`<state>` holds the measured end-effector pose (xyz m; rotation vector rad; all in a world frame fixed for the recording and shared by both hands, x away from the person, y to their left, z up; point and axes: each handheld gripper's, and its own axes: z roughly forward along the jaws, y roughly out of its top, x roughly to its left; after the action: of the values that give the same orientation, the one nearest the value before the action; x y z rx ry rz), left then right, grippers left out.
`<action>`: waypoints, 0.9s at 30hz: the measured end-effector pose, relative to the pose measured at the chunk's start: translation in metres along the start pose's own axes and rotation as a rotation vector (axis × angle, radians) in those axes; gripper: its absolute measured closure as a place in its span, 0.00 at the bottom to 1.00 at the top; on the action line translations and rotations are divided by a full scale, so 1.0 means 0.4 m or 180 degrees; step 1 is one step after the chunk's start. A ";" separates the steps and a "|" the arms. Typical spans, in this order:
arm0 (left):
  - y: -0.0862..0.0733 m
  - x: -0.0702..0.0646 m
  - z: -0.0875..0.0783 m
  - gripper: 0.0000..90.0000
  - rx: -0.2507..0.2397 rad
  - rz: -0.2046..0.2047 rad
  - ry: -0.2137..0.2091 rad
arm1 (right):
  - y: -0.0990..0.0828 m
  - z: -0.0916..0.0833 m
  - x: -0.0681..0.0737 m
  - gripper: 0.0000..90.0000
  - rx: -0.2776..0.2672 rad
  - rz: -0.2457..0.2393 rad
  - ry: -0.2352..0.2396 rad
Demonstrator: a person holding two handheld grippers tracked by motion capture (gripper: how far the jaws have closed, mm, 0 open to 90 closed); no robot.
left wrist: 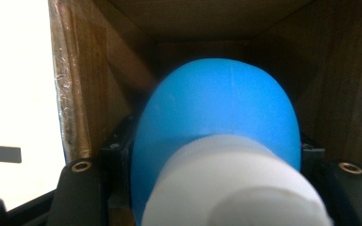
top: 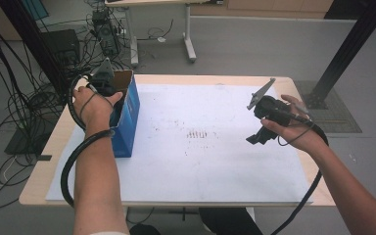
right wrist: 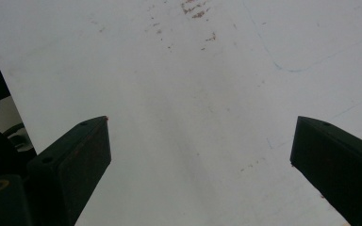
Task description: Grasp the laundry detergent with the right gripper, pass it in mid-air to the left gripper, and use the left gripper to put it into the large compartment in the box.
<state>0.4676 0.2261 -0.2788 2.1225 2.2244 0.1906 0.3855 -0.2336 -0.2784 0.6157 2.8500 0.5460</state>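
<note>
High view: one blue cardboard box point(top: 127, 115) stands on the table's point(top: 215, 81) left side, on one white sheet point(top: 200, 166), and the left gripper point(top: 108, 90) reaches down into its open top. Left gripper view: one blue bottle point(left wrist: 217, 113) with one white cap point(left wrist: 231, 188) sits clamped between the jaws, inside the box's brown walls. Over the sheet's right part, the right gripper point(top: 254, 138) hangs with both jaws spread wide and nothing between them
</note>
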 end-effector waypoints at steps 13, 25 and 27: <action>-0.003 0.003 -0.001 0.41 -0.0009 -0.0009 -0.0017 | 0.004 -0.002 -0.003 0.06 0.0059 -0.0035 -0.0014; -0.003 0.002 -0.001 0.41 -0.0022 -0.0014 -0.0009 | 0.008 -0.010 -0.005 0.06 0.0044 -0.0053 -0.0034; -0.005 0.004 -0.001 0.40 -0.0033 -0.0019 -0.0016 | 0.008 -0.008 -0.004 0.06 0.0052 -0.0052 -0.0030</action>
<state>0.4655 0.2277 -0.2787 2.1085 2.2218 0.1955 0.3872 -0.2326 -0.2739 0.5953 2.8508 0.5165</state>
